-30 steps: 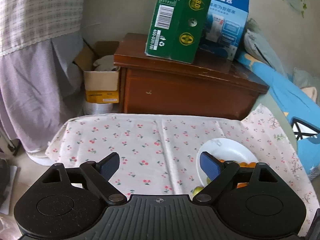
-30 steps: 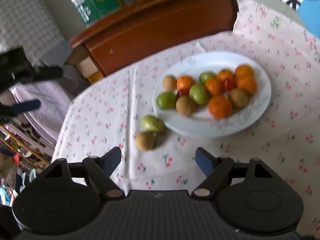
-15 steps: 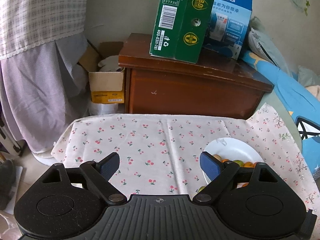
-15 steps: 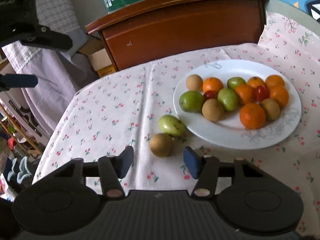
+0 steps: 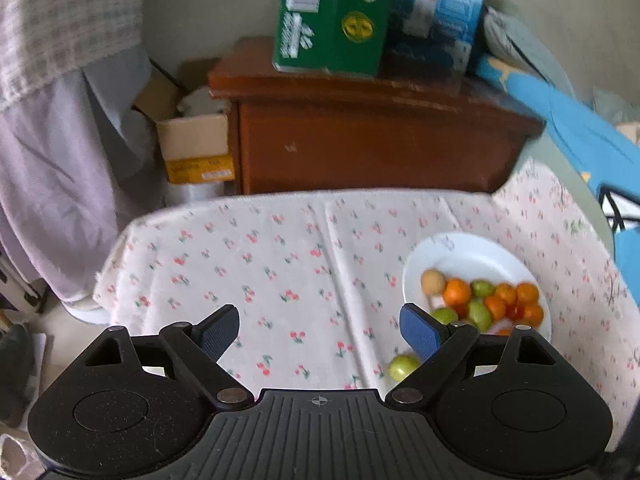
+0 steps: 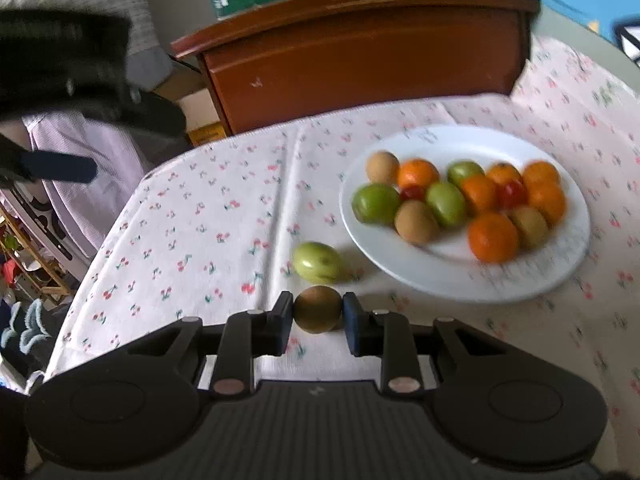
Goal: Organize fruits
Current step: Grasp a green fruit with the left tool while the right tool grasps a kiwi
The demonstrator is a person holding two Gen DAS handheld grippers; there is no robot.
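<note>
Since the prior frame, R gripper (image 6: 318,316) has narrowed from wide apart and its jaws are closing on the brown fruit (image 6: 318,309), pads at both sides; fruit sits on the tablecloth (image 6: 208,232), near the plate (image 6: 452,276). Green fruit (image 6: 318,262) lies just beyond it, long axis approx. across the view, tilted. Plate holds oranges, green fruits, brown fruits, small red ones. L gripper (image 5: 320,332) released, nothing between pads, over cloth.
</note>
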